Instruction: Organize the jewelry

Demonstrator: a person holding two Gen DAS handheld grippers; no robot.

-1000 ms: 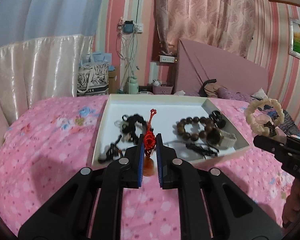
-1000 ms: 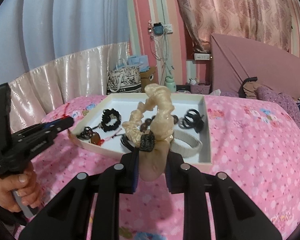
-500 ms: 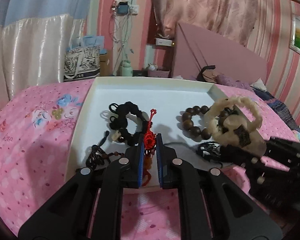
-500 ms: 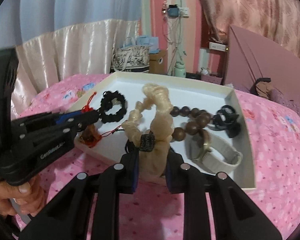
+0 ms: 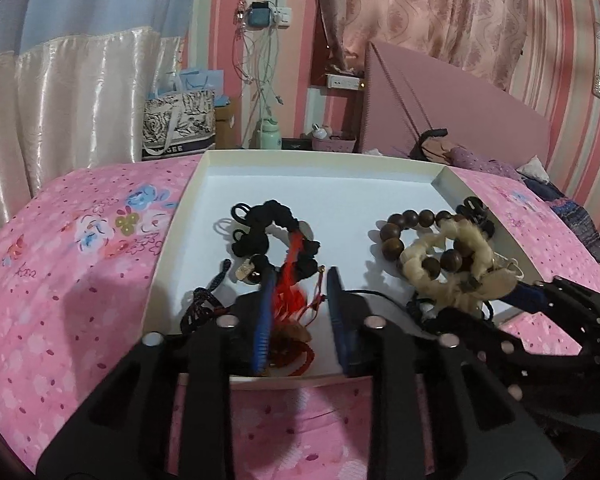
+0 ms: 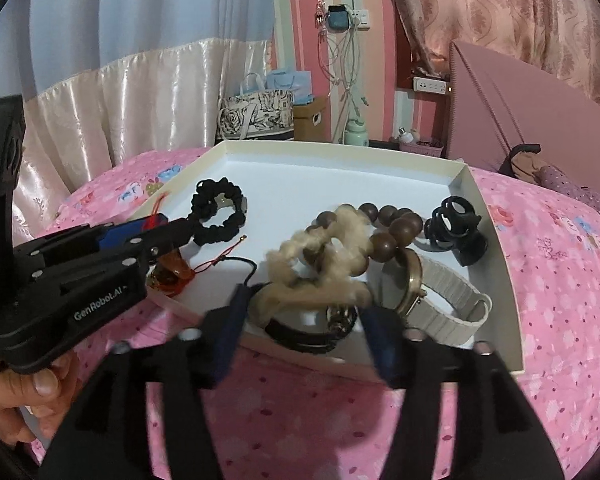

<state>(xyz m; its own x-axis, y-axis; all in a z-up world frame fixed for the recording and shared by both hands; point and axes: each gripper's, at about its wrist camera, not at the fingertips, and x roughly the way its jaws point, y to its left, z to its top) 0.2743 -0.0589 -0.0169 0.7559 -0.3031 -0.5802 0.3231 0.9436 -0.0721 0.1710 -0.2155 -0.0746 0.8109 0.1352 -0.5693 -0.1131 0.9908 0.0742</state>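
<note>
Pink bedspread (image 6: 560, 280); left hand-held gripper (image 6: 162, 236) reads "GenRobot.AI", jaws opening.

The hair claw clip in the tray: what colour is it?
Black. The hair claw clip shows best in the right wrist view, by the tray's right wall.

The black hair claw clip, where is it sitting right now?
In the right wrist view the black claw clip lies inside the white tray, against its right wall, just right of the brown bead bracelet and behind the watch.

tray (image 5: 204, 216): white
bedspread (image 5: 72, 264): pink, floral
beads (image 6: 384, 244): brown
scrunchie (image 6: 300, 252): cream
tassel (image 5: 290, 280): red
hair clip (image 6: 456, 228): black
</note>
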